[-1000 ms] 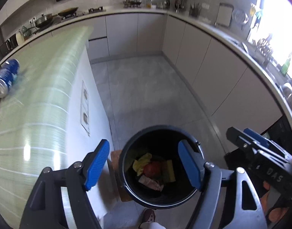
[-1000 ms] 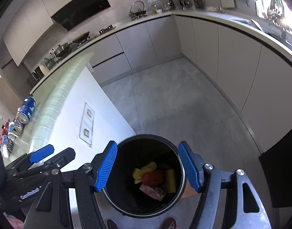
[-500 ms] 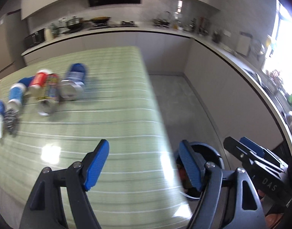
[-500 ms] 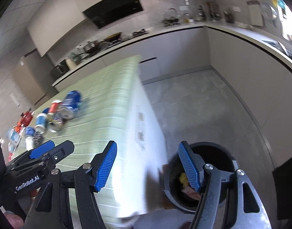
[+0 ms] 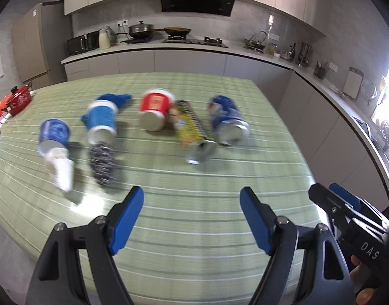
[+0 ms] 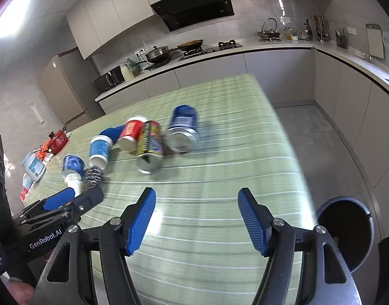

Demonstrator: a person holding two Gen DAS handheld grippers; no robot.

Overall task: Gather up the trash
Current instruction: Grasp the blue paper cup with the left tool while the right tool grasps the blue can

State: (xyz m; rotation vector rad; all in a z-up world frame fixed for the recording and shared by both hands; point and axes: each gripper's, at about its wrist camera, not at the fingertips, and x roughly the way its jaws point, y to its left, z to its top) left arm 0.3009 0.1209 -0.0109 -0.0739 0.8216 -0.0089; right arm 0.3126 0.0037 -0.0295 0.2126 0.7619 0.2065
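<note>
Trash lies in a row on the green striped tablecloth (image 5: 194,228): a blue can (image 5: 227,122), a yellow can (image 5: 191,129), a red cup (image 5: 155,111), a blue-and-white cup (image 5: 103,122), a steel scourer (image 5: 103,162), a small blue cup (image 5: 53,137) and white crumpled paper (image 5: 61,170). My left gripper (image 5: 191,216) hovers short of them, its jaws opening with nothing between them. My right gripper (image 6: 197,218) is open and empty, nearest the blue can (image 6: 181,129) and yellow can (image 6: 150,147). The black trash bin (image 6: 345,231) stands on the floor past the table's right edge.
A red pot (image 5: 19,99) and a white box (image 6: 34,166) sit at the table's far left. Kitchen counters with a stove and pans run along the back and right walls. Grey floor lies between table and cabinets.
Both grippers have swung left and up, away from above the trash bin to over the table. The row of cans and cups has come into full view ahead.
</note>
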